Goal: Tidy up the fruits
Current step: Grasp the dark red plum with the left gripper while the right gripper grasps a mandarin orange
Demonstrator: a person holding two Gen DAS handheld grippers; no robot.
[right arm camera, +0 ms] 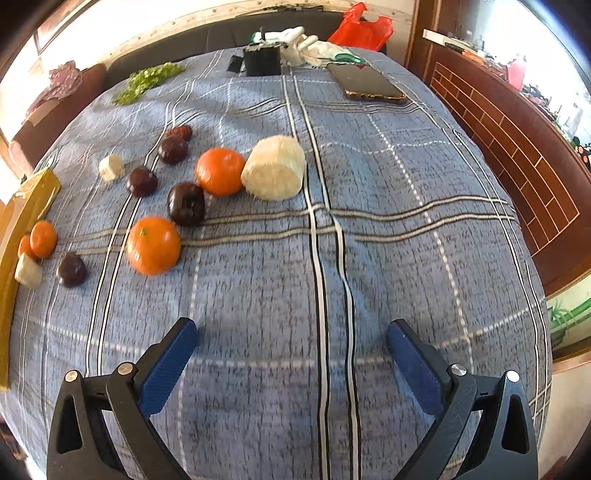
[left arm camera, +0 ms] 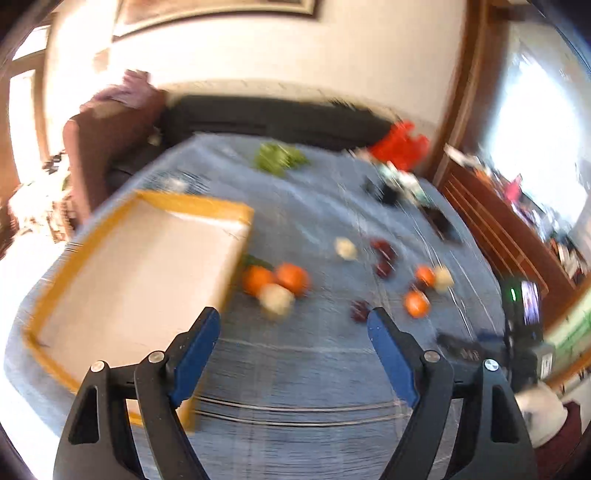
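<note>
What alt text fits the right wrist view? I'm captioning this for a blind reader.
The open, empty right hand-held gripper hovers over a blue plaid tablecloth. Oranges, dark plums and pale cut chunks are scattered ahead to the left, with a phone farther back.

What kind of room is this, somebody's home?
Probably a home living room: a dark sofa runs along the wall behind a table under a blue checked cloth, with a phone and loose oranges on it.

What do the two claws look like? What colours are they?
Both look alike. The left claw and the right claw each have two flat blue fingers on black plastic arms with triangular holes and round silver bolts. No cables, markings or sleeves show.
</note>
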